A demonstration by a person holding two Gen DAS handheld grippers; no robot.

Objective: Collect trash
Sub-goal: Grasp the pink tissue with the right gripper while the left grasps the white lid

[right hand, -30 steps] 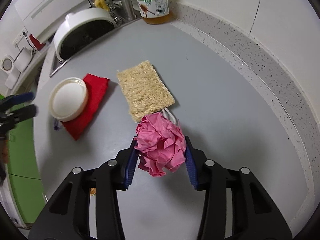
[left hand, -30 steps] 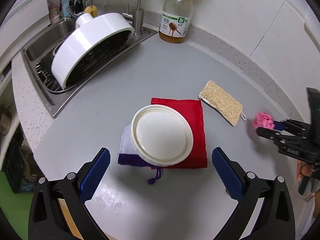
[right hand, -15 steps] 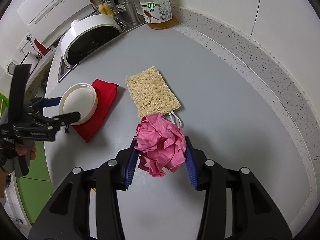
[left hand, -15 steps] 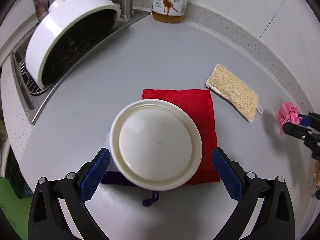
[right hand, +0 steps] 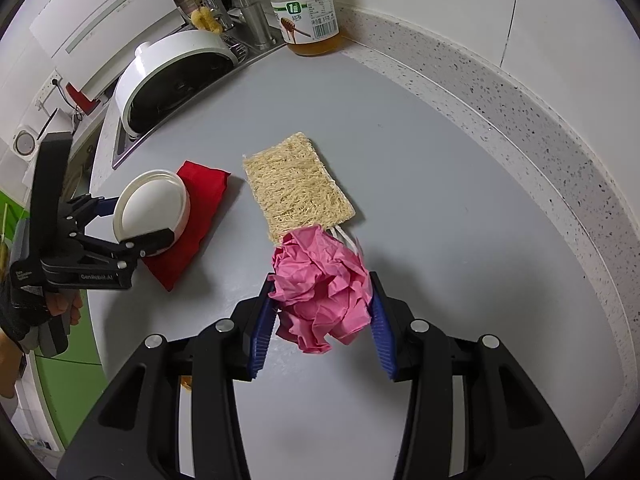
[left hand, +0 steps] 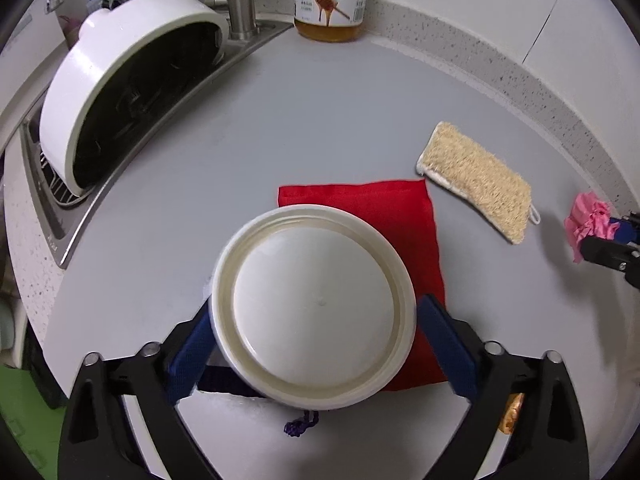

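A round white plastic tub [left hand: 316,280] with a lid stands on a red cloth [left hand: 384,216] on the grey counter. My left gripper [left hand: 314,306] straddles the tub and its jaws are closing. The left pad lies against the tub's side, while the right pad [left hand: 444,332] stands just off the rim. From the right wrist view the left gripper [right hand: 138,220] brackets the tub [right hand: 152,200]. My right gripper [right hand: 321,282] is shut on a crumpled pink paper ball [right hand: 320,292], held just above the counter. That ball [left hand: 586,220] also shows at the right edge of the left wrist view.
A loofah pad [left hand: 476,180] lies right of the red cloth. A purple-and-white pouch [left hand: 224,386] peeks out beneath the tub. A honey jar [left hand: 330,0] stands by the back wall. A white pot [left hand: 120,80] leans in the sink [left hand: 48,184] at the left.
My left gripper has come down over the white tub and its jaws have narrowed around it. The right gripper keeps still with the pink paper.
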